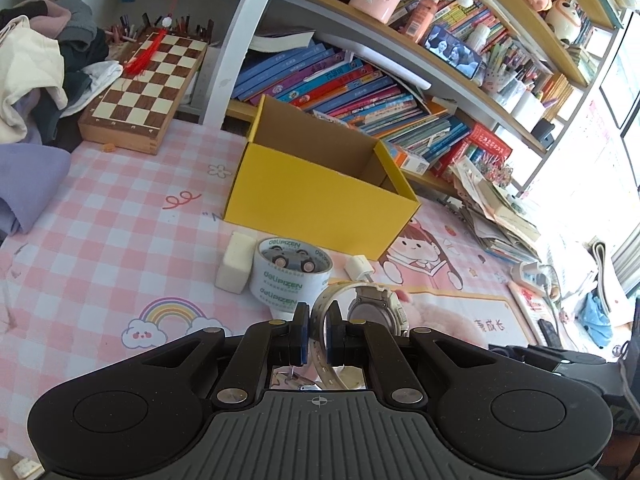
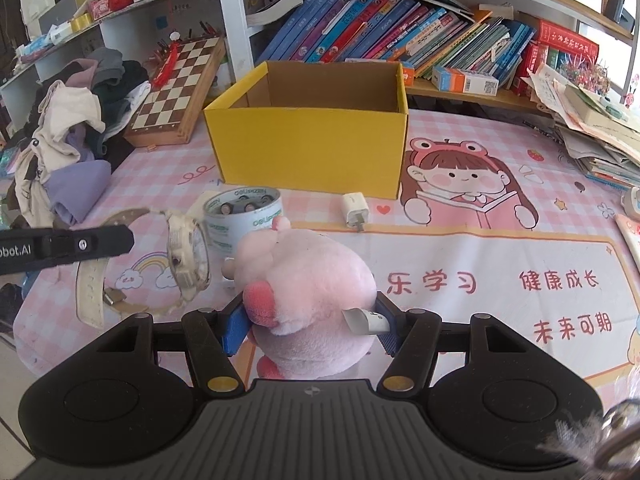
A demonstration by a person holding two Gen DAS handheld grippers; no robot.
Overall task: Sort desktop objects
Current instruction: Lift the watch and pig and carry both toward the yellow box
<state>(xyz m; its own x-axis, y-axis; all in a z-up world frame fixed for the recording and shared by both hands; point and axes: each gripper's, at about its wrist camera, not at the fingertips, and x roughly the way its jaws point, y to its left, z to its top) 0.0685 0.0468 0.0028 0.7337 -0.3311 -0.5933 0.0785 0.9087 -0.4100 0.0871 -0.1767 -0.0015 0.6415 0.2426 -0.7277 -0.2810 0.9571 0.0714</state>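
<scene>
My left gripper (image 1: 317, 334) is shut on the strap of a pale wristwatch (image 1: 374, 308) and holds it above the mat; the watch (image 2: 188, 258) also hangs in the right wrist view from the left finger (image 2: 66, 246). My right gripper (image 2: 314, 330) is shut on a pink plush toy (image 2: 308, 276). An open yellow cardboard box (image 1: 320, 196) (image 2: 308, 148) stands ahead. A tape roll (image 1: 290, 276) (image 2: 244, 216) with a toy car inside, a white eraser block (image 1: 236, 262) and a white charger plug (image 1: 360, 268) (image 2: 354, 210) lie in front of the box.
A pink checked mat (image 2: 480, 240) covers the desk. A chessboard box (image 1: 148, 92) and a clothes pile (image 2: 76, 132) lie at the left. Shelves of books (image 2: 400, 36) run behind the box. Stacked papers (image 2: 592, 128) sit at the right.
</scene>
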